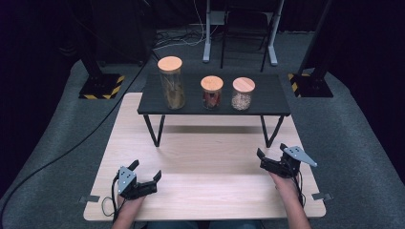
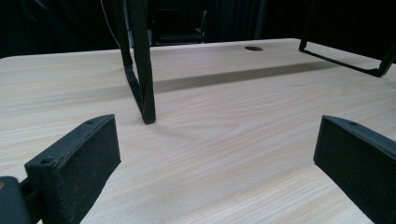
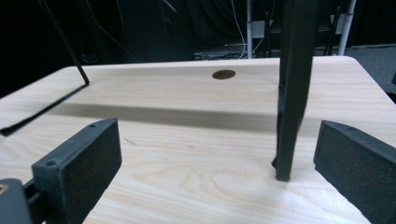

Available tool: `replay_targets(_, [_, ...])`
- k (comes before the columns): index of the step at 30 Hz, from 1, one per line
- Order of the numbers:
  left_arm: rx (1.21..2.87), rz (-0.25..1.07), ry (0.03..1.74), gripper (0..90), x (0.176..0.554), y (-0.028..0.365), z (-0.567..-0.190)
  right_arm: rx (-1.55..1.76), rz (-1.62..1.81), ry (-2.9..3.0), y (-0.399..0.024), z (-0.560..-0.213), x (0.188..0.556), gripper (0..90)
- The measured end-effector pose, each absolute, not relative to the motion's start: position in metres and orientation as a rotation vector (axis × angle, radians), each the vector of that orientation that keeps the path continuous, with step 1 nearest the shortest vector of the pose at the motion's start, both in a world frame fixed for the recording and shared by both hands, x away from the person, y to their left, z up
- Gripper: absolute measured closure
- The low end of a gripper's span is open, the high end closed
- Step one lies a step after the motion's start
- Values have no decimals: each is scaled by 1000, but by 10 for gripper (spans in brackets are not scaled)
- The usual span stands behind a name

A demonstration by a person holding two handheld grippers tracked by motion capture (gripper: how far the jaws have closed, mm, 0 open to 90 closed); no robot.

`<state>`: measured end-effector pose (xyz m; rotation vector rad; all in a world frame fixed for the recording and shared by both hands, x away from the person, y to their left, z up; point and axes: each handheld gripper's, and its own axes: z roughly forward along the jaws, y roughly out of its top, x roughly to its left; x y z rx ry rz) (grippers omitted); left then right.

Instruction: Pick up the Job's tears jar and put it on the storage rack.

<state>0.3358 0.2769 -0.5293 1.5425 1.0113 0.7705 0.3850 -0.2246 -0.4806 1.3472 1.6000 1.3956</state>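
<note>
Three glass jars with round wooden lids stand in a row on a low black shelf [image 1: 267,98]: a tall jar [image 1: 171,84] at the left, a short jar with reddish contents [image 1: 211,93] in the middle, a short jar with pale grains [image 1: 242,94] at the right. My left gripper [image 1: 145,171] rests low over the table's near left part, open and holding nothing; its pads [image 2: 79,161] face the shelf's left leg [image 2: 140,70]. My right gripper [image 1: 271,153] hovers at the near right, open and bare, with the shelf's right leg [image 3: 292,88] just ahead between its pads [image 3: 81,170].
The light wooden table [image 1: 205,157] has a round cable hole [image 3: 223,74] under the shelf. Cables trail over the grey floor at the left. Black stands with yellow striped bases [image 1: 101,87] flank the table, and white frame legs [image 1: 207,33] stand behind it.
</note>
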Motion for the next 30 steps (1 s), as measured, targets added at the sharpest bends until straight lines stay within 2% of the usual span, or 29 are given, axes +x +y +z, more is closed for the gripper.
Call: replay_targets(30, [1544, 771, 1011, 0, 336, 277, -529, 1407, 1262, 1694, -226, -523, 383, 4])
